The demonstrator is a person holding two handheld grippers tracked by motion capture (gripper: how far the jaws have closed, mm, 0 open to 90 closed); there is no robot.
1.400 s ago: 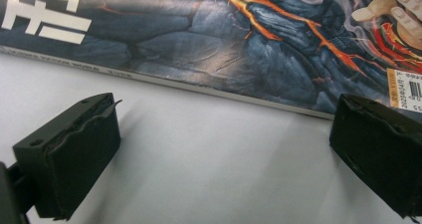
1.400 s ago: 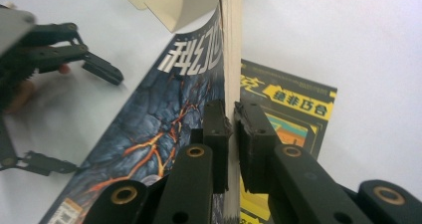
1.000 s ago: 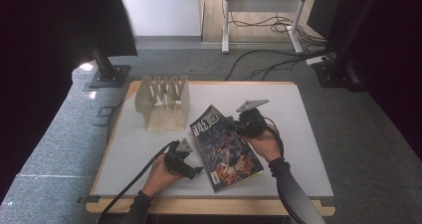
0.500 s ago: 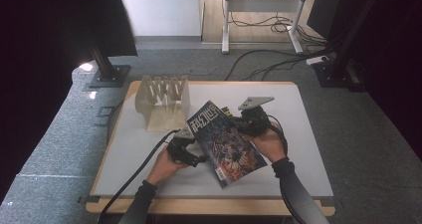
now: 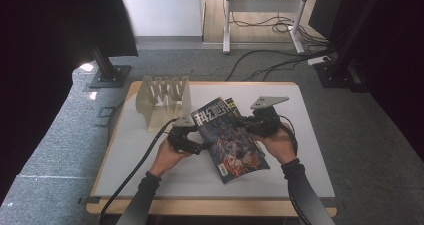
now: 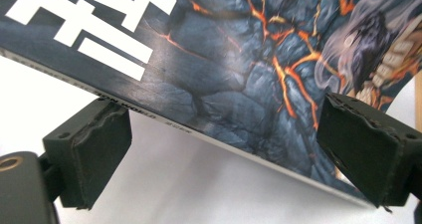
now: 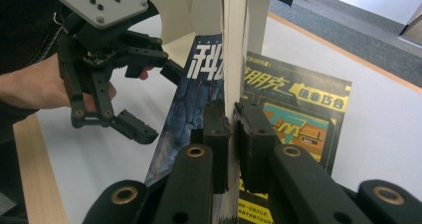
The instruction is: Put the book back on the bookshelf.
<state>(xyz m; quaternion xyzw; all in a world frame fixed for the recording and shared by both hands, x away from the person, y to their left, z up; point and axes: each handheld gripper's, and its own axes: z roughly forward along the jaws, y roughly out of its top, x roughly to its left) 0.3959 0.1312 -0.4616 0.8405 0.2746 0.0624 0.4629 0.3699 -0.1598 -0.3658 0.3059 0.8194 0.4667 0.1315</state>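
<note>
1. The magazine [image 5: 230,137] is lifted off the white table [image 5: 300,160] near its middle, tilted, its dark lava-cracked cover facing up towards me.
2. My right gripper [image 7: 233,122] has its jaws squeezed together on the page edge, which I judge is what carries the weight.
3. My left gripper [image 6: 221,149] stands wide open, one pad under the spine edge and one over the cover, nothing pinched yet; I think it is lining up a second hold.
4. The cover looks glossy and thin, so it bows between my hands.
5. A second magazine [image 7: 293,114], yellow and teal, lies flat on the table beneath.
6. The pale wooden slotted rack [image 5: 164,97] stands behind, near my left hand, probably where this goes.
</note>
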